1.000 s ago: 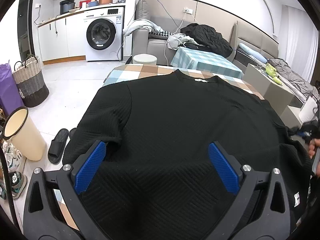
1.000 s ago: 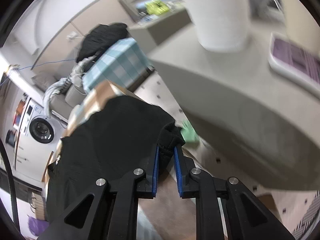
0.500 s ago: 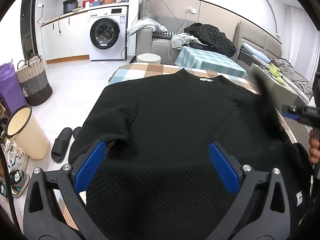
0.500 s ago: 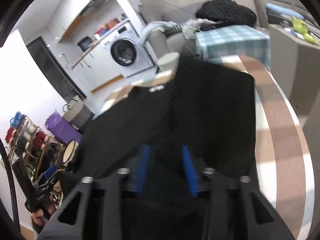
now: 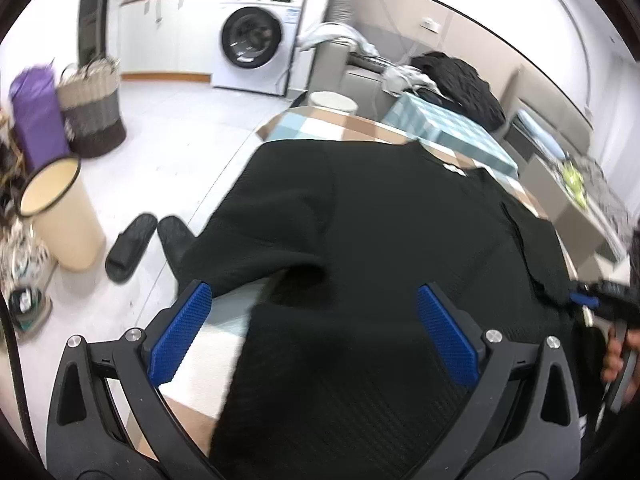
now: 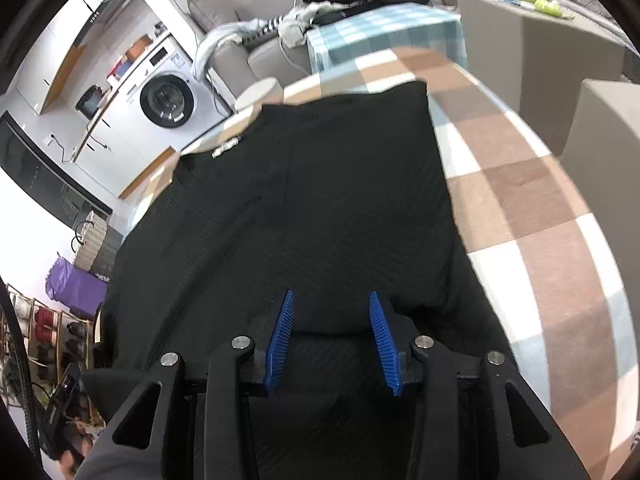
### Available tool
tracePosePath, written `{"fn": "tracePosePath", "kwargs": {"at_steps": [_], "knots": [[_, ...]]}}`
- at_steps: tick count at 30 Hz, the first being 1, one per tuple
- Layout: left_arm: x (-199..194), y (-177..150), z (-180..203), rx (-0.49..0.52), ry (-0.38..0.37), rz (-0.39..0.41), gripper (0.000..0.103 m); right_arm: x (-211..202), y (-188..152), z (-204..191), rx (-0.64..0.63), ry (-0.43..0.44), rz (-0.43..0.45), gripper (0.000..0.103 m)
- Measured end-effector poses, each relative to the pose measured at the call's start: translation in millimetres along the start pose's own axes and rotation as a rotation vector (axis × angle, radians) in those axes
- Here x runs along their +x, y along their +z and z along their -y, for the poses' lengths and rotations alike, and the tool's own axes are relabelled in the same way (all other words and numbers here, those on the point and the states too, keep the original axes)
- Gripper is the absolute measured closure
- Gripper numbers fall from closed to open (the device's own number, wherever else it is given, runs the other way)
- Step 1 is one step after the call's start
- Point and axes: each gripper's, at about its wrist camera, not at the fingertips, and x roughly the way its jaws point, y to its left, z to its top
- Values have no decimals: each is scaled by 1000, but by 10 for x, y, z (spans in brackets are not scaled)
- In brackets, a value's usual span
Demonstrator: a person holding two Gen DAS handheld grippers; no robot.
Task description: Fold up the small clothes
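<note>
**Left sleeve lies nearest the left tongs**

The black sweater [image 5: 380, 220] lies flat on the checked table [image 6: 540, 208], collar away from both tongs, long axis running from the tongs toward the collar. Its right side is already folded in. The unfolded left sleeve [image 5: 256, 240] lies just beyond the left tongs [image 5: 316, 336], which are wide open, gripping nothing. The right tongs [image 6: 332, 340] are parted, empty, above the folded cloth.
</note>
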Motion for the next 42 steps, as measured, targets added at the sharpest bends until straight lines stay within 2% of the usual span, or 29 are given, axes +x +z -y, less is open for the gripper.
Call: {"fn": "tracePosePath", "kwargs": {"at_steps": [3,5,7,10,17,21,24,29,33,35,37,39,42], "knots": [[21,36,-280,-89,10,-15,2,-141,-42,-25,5,35,35,54],[48,60,-467,-158,1,-29,13,-238,-113,-16,11,53,50,53],[72,69,-667,-231,4,-51,30,-289,-181,12,20,63,50,53],[123,44,-935,-336,-54,-103,47,-287,-250,75,44,75,35,53],[278,-31,-1078,-417,-140,-168,47,-268,-268,112,64,72,36,53],[453,-34,-1087,-460,-147,-194,44,-260,-268,97,65,77,40,52],[557,-3,-1074,-501,-154,-186,44,-257,-278,103,66,78,39,51],[563,81,-1066,-505,-181,-154,33,-267,-293,135,75,71,42,50],[596,146,-1113,-516,-170,-146,32,-264,-293,134,77,69,46,50],[640,178,-1137,-525,-148,-135,41,-264,-291,135,80,65,47,50],[686,231,-1139,-501,-113,-129,83,-266,-287,150,83,63,52,50],[725,295,-1113,-477,-86,-123,101,-277,-295,172,91,59,58,50],[676,464,-954,-391,-40,-58,101,-293,-311,207,104,59,64,50]]}}
